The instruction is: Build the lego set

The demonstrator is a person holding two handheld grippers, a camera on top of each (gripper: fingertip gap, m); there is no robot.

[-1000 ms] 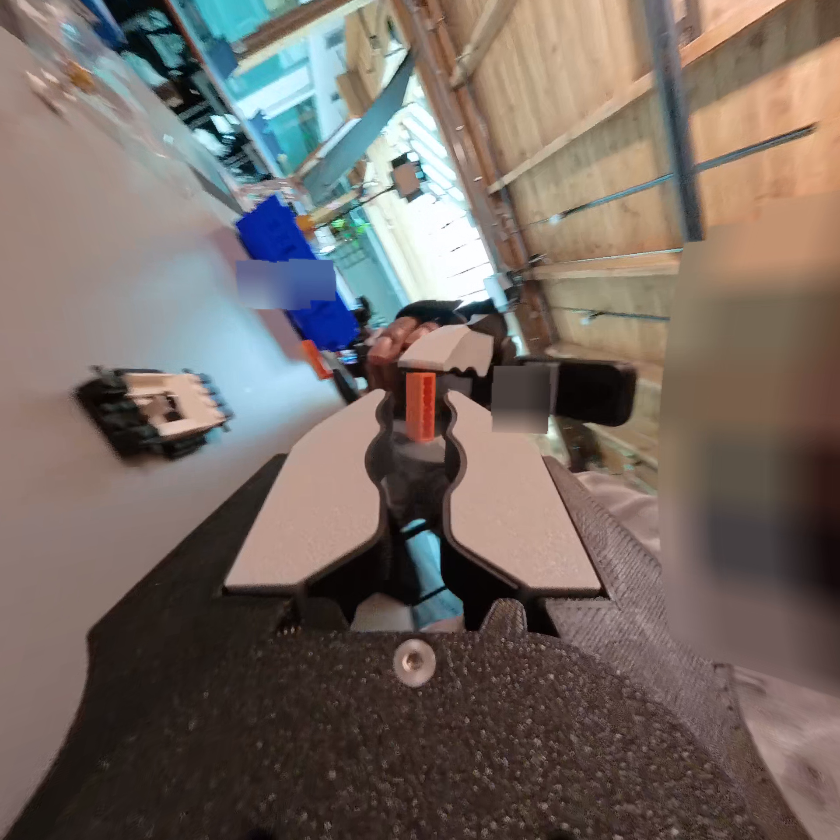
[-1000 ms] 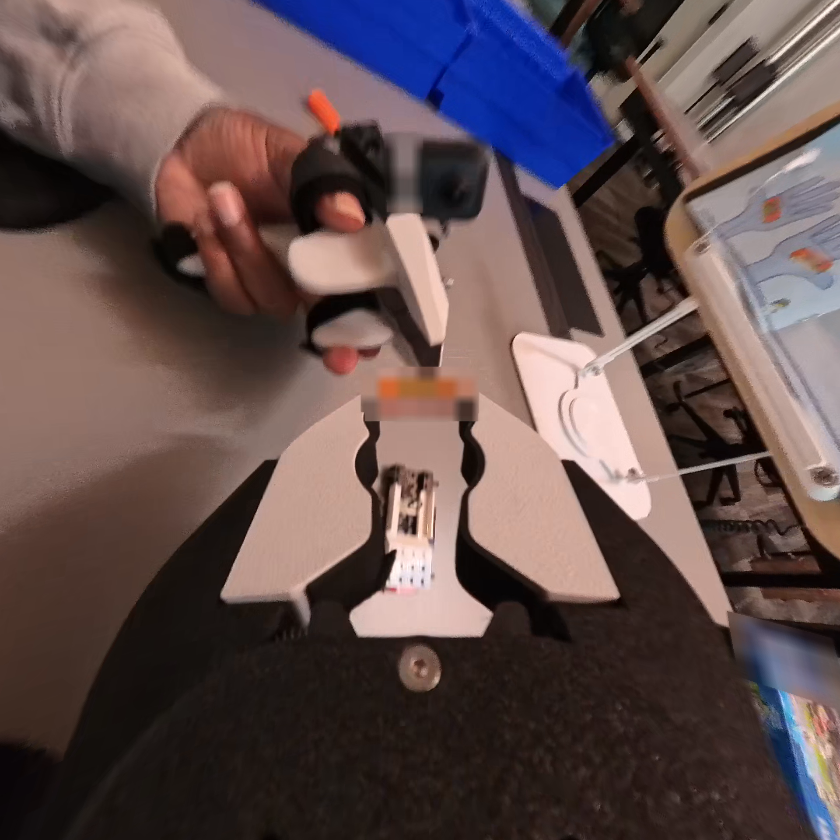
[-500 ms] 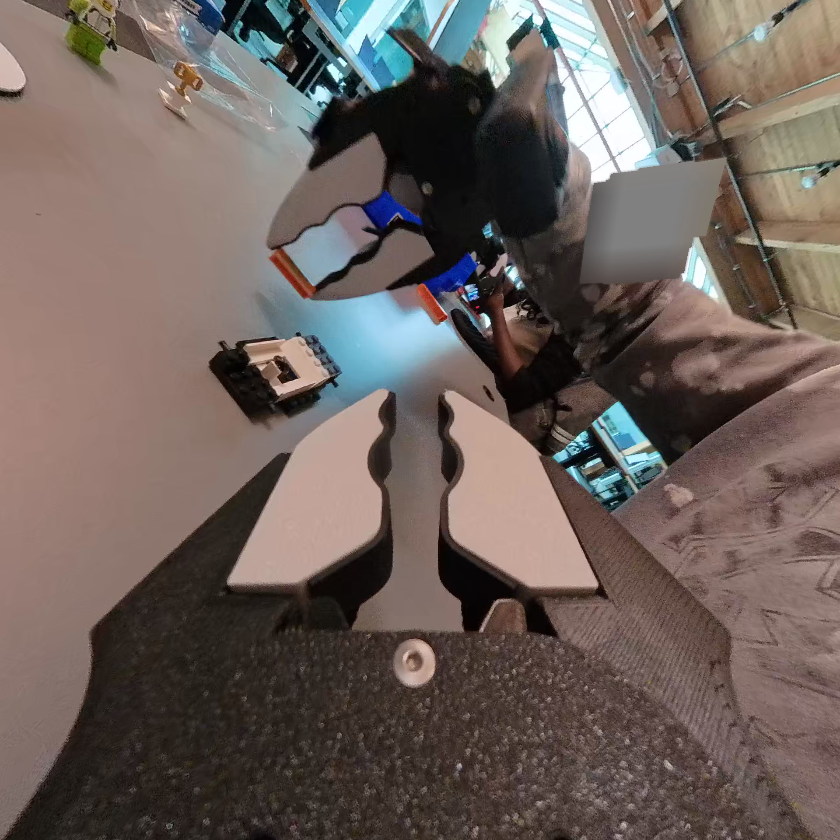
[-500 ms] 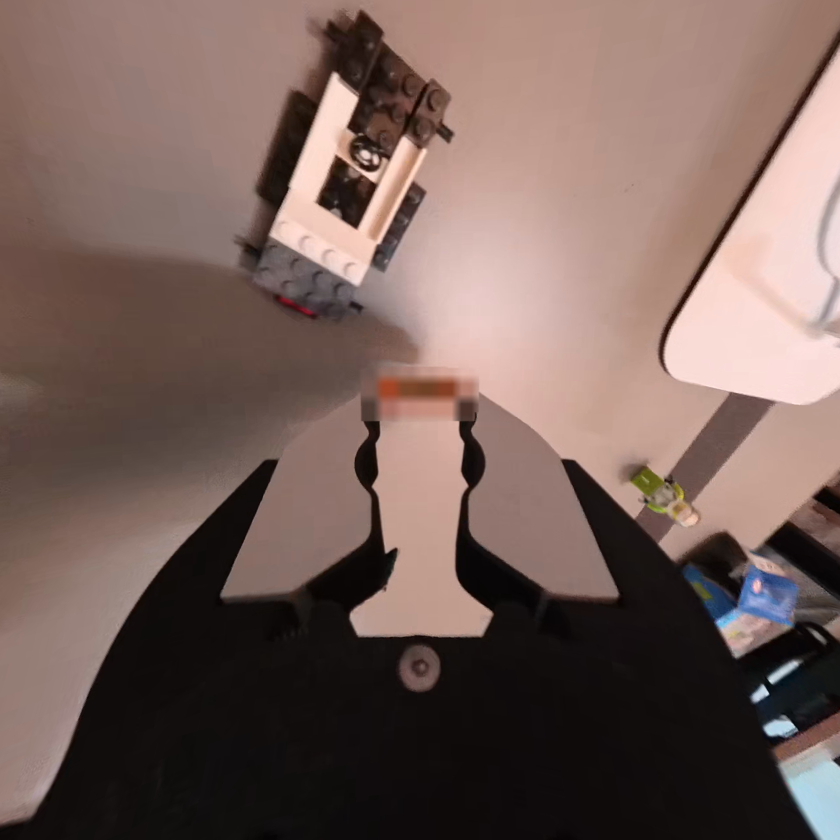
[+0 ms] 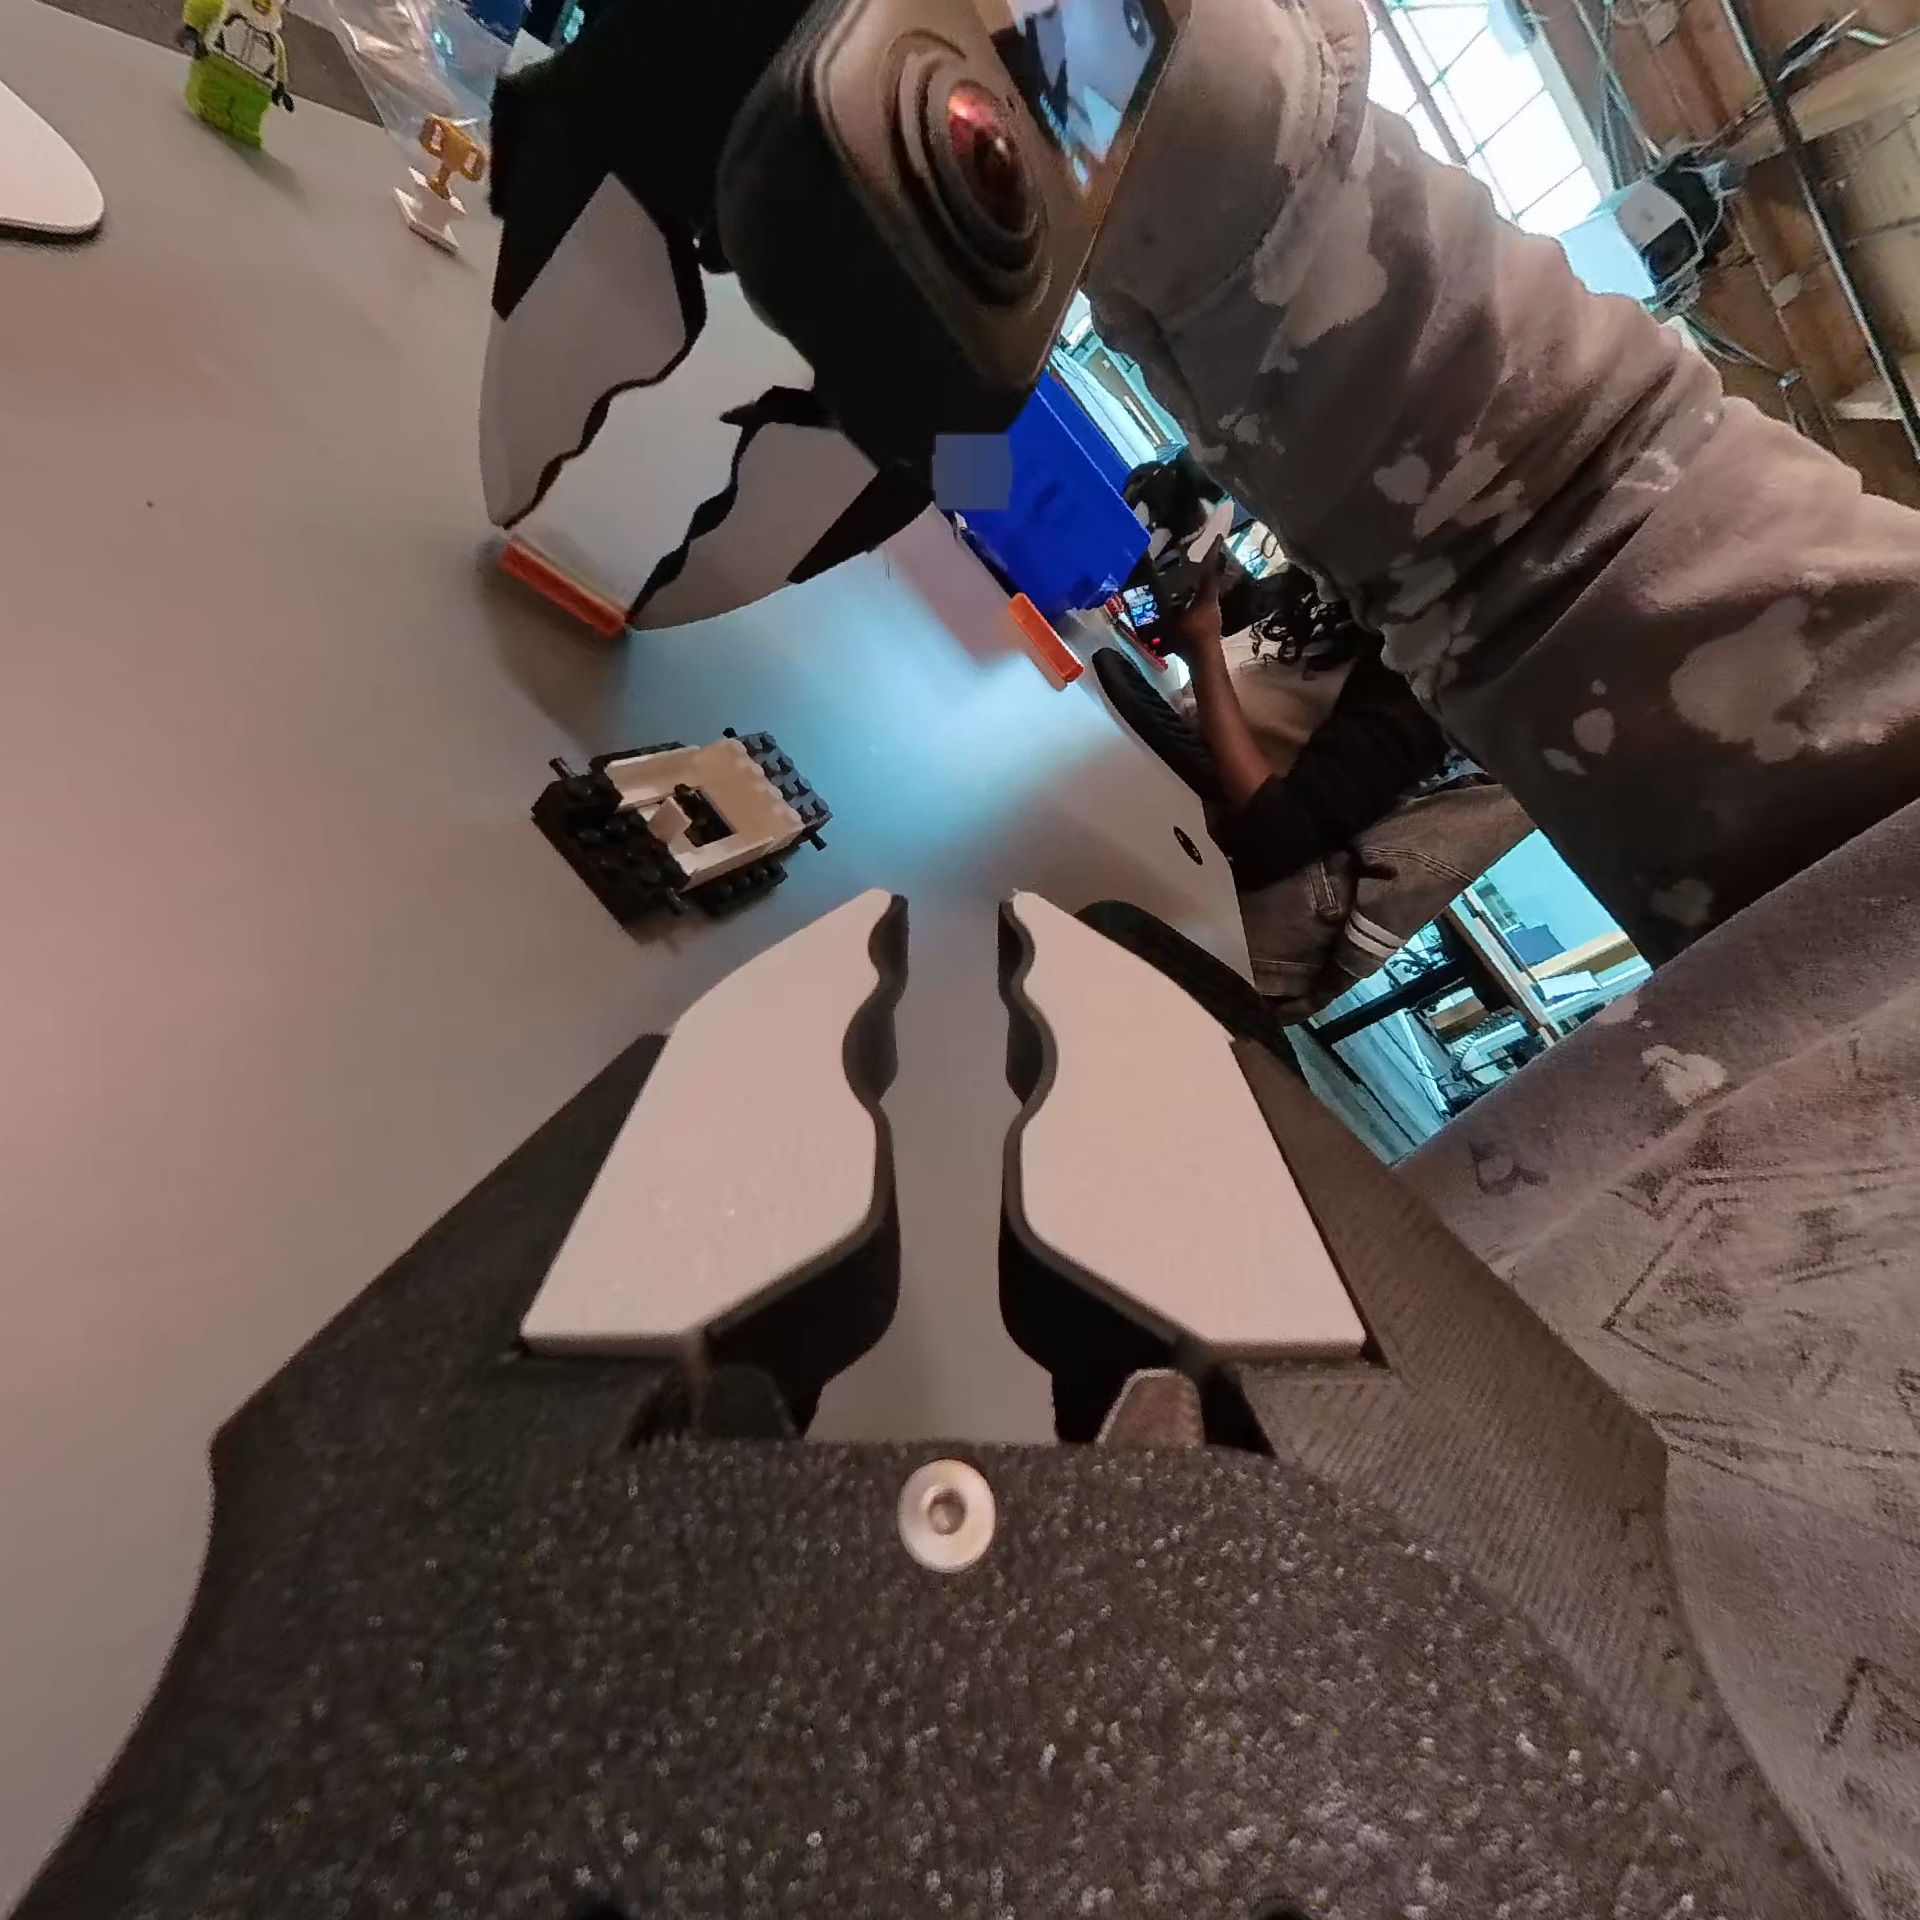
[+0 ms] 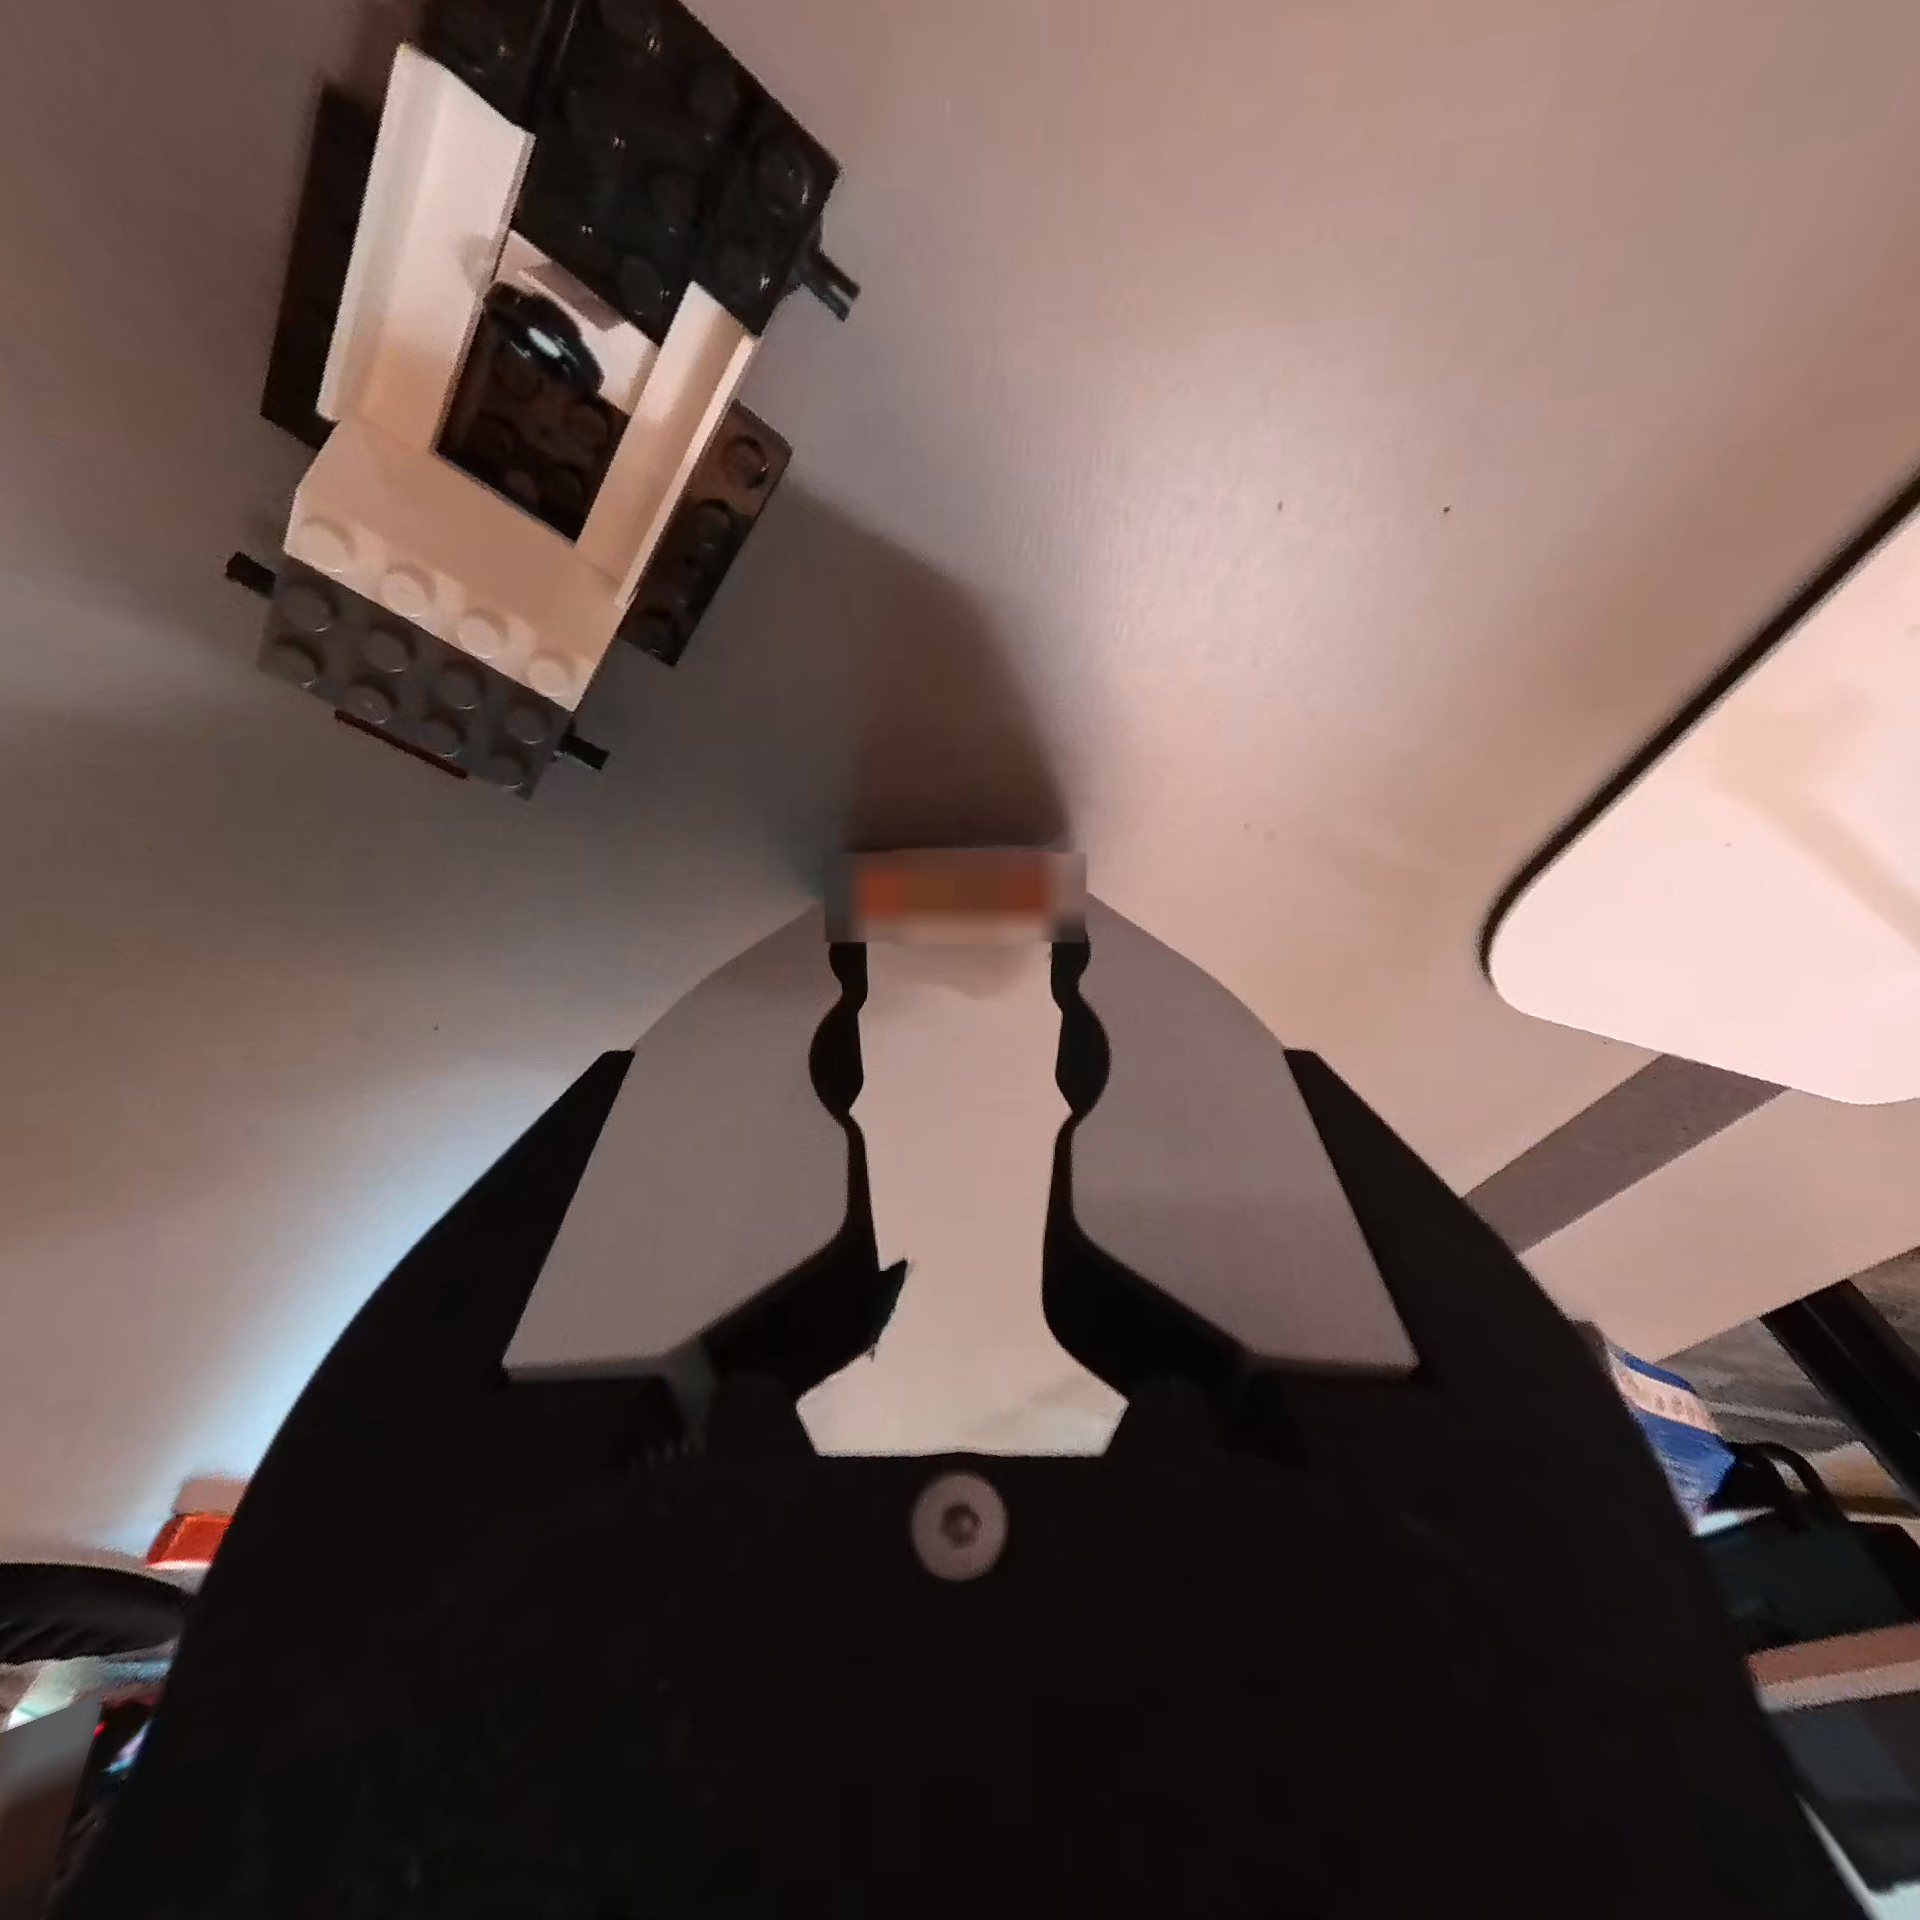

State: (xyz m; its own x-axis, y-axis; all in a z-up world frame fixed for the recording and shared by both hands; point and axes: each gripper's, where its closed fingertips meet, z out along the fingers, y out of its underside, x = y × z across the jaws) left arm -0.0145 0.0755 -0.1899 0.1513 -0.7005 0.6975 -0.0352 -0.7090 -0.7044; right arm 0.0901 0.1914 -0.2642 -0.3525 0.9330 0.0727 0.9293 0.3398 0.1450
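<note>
A black, white and grey lego car base (image 5: 681,821) lies on the grey table (image 5: 260,623); it also shows in the right wrist view (image 6: 520,416). My right gripper (image 6: 956,925) is shut on a flat orange lego piece (image 6: 956,894), held across its fingertips. In the left wrist view the right gripper (image 5: 566,566) holds the orange piece (image 5: 561,592) down at the table surface, just beyond the car base. My left gripper (image 5: 953,909) is open and empty, low over the table, pointing just right of the car base.
A green minifigure (image 5: 234,62), a gold trophy piece (image 5: 447,171) and a clear bag stand at the far side. A white tray (image 6: 1714,883) lies right of the right gripper. Another orange piece (image 5: 1044,639) and a blue bin (image 5: 1049,499) sit near the table's edge. There is about 15 cm between the tips of the two grippers. My right gripper's tips are some 15 cm from the green minifigure (image 5: 234,62).
Both grippers have swung from facing each other in the air down toward the table. The right gripper has lowered the orange piece to the table near the car base. The left stays open.
</note>
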